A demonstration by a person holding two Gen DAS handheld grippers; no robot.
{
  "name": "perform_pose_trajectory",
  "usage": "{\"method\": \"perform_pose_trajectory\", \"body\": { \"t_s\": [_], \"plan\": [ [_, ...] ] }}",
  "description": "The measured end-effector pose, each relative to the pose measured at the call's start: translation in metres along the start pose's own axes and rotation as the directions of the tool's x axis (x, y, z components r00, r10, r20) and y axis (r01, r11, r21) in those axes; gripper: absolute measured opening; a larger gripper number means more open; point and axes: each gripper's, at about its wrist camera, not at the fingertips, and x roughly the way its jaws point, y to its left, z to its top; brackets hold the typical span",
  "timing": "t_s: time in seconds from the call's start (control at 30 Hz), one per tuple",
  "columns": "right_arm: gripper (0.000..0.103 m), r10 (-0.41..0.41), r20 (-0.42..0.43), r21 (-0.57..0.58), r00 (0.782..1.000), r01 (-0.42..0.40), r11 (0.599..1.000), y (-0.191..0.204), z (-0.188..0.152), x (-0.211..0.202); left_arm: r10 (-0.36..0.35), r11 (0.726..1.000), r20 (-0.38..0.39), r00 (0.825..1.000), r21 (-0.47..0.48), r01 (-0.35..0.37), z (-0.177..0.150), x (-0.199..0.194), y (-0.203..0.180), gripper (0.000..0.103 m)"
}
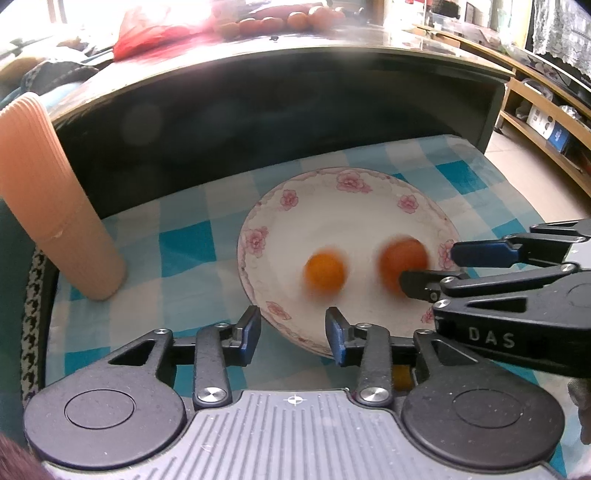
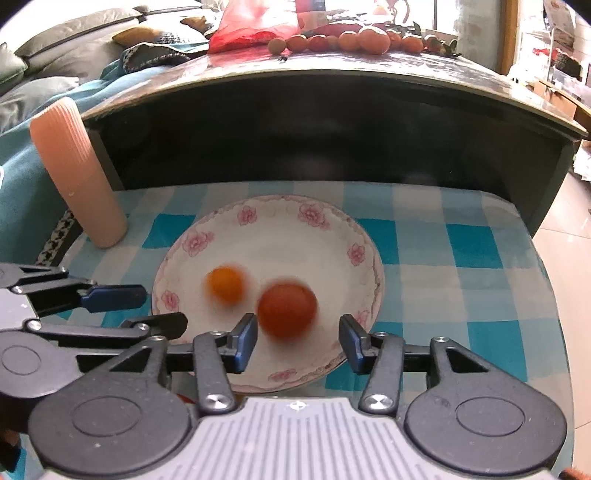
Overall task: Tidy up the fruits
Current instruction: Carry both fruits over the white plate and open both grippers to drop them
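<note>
A white plate with a pink flower rim (image 1: pixel 288 199) (image 2: pixel 314 214) sits on a blue-and-white checked cloth (image 1: pixel 184 243) (image 2: pixel 461 258). Two fruits lie in it, both blurred: a small orange one (image 1: pixel 325 275) (image 2: pixel 226 284) and a larger red-orange one (image 1: pixel 402 264) (image 2: pixel 287 309). My left gripper (image 1: pixel 293 334) (image 2: pixel 147 310) is open at the plate's near rim, holding nothing. My right gripper (image 2: pixel 299 338) (image 1: pixel 447 267) is open too, its fingers either side of the larger fruit and just short of it, with gaps showing.
A ribbed peach cylinder (image 1: pixel 55 206) (image 2: pixel 79 173) stands at the cloth's left. Behind the plate rises a dark table (image 1: pixel 280 96) (image 2: pixel 325 122); on top lie a row of several fruits (image 1: pixel 273 22) (image 2: pixel 351 40) and a red plastic bag (image 1: pixel 147 33) (image 2: pixel 255 26).
</note>
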Motion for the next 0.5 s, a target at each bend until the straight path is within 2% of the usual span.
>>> {"method": "perform_pose_trajectory", "body": {
  "t_s": [0.23,0.5],
  "plan": [
    [0.066,-0.002,0.031,0.003,1.000,0.002,1.000,-0.002,0.004,-0.010,-0.005,1.000,0.023,1.000,0.002,0.005,0.001,-0.010,0.000,0.053],
    [0.066,-0.002,0.054,-0.010,0.999,0.003,1.000,0.001,0.003,-0.026,-0.002,1.000,0.037,0.999,0.004,0.002,-0.003,-0.023,0.000,0.053]
  ]
}}
